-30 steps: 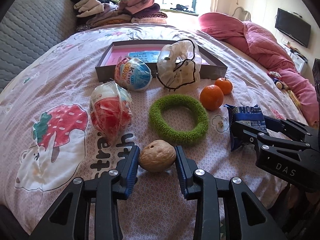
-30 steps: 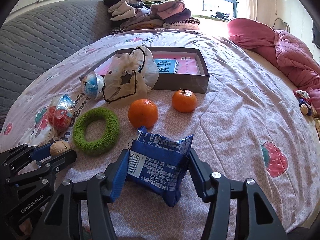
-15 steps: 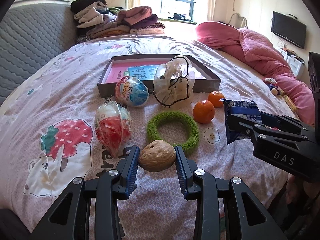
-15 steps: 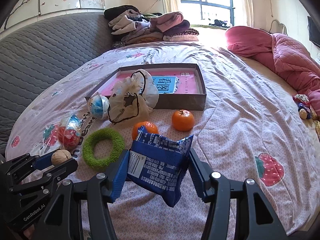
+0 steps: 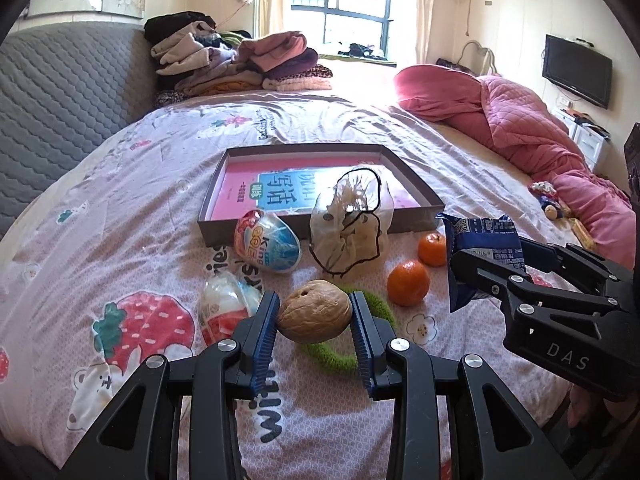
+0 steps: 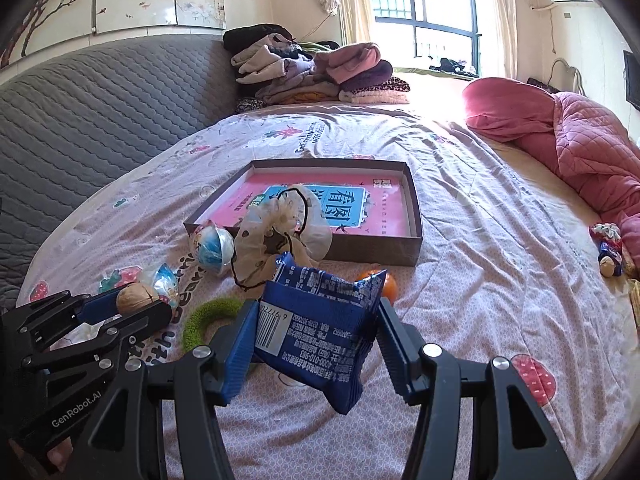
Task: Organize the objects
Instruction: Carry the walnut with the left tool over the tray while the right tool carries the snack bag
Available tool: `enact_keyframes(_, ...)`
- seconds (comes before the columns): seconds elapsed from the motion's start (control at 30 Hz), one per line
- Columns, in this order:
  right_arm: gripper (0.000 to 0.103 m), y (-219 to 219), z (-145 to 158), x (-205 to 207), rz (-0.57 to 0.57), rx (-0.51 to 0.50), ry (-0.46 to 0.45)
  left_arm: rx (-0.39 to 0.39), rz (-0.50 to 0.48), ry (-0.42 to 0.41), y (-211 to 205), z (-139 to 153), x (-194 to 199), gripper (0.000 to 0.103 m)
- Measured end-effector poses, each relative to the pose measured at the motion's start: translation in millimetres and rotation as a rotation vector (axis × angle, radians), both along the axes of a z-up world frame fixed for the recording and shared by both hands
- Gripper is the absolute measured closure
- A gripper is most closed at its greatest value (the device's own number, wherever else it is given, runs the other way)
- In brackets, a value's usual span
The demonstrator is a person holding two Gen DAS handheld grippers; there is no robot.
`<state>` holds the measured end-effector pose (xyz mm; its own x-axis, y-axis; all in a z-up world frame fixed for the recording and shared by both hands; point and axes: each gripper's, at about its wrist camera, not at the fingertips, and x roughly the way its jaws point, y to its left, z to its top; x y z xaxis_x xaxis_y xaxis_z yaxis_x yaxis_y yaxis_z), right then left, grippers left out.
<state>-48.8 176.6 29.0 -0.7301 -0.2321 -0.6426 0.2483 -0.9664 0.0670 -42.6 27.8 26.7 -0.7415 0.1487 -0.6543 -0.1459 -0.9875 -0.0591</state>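
Both grippers have risen off the bed. The left gripper (image 5: 315,316) has lifted the walnut (image 5: 315,310), which a second ago sat low near the bedspread and now hangs above the green ring (image 5: 346,354), hiding part of it. The right gripper (image 6: 316,344) has raised the blue snack packet (image 6: 320,328), which now covers 1 orange completely and most of the other orange (image 6: 389,286).

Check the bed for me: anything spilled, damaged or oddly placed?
Nothing spilled or damaged. The drawstring pouch leans against the box front wall, partly masking it. Walnut and blue packet sit squarely in their grippers.
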Motion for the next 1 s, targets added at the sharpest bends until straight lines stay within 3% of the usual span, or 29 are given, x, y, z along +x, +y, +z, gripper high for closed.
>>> enact_keyframes(1.0, 0.046, -13, 48, -94, 0.027, 0.017, 0.096, 0.016, 0.075, 0.05, -10, 43, -117, 0.067)
